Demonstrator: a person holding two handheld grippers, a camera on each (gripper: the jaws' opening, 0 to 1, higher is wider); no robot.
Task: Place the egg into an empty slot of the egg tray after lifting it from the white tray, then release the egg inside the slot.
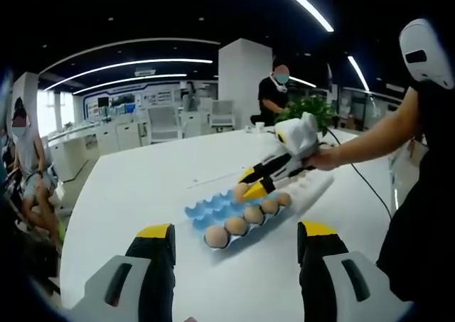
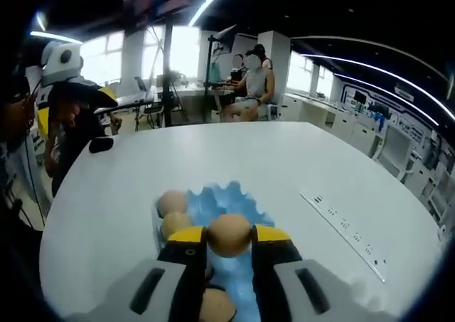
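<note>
Starting at the left of the left gripper view, a seated person (image 1: 25, 167) waits by the edge of the white counter (image 1: 142, 194), and low in front the left tool (image 1: 235, 245) hangs above the counter with its yellow-tipped jaws spread wide and nothing between them. Moving right, the blue egg tray (image 1: 206, 210) lies out on the counter with a row of brown eggs (image 1: 247, 215) along its near side, and the white tray (image 1: 320, 185) sits touching its far right end. Right above the blue tray comes the right tool (image 1: 250, 189), reaching in from the right, jaws pinched on the egg (image 1: 241, 191), which hovers over the far row of slots. Behind it there is a green plant (image 1: 307, 109) and another person (image 1: 274, 94) standing by a white pillar (image 1: 245, 80), and at the far right the holder's hand (image 1: 325, 157) and forearm carry that tool in. Over to the right gripper view: on the left the holder, in dark clothes, stands at the counter (image 2: 298, 165) edge. In the centre the egg tray (image 2: 220, 197) shows its empty blue slots beyond the tool, with eggs (image 2: 172, 202) lined up on its left side. The right tool (image 2: 228, 235) is closed snugly on the egg (image 2: 229, 234), gripped at its sides between the yellow tips, above the tray. To the right a long clear ruler (image 2: 345, 226) lies flat on the counter, well apart from the tray.
</note>
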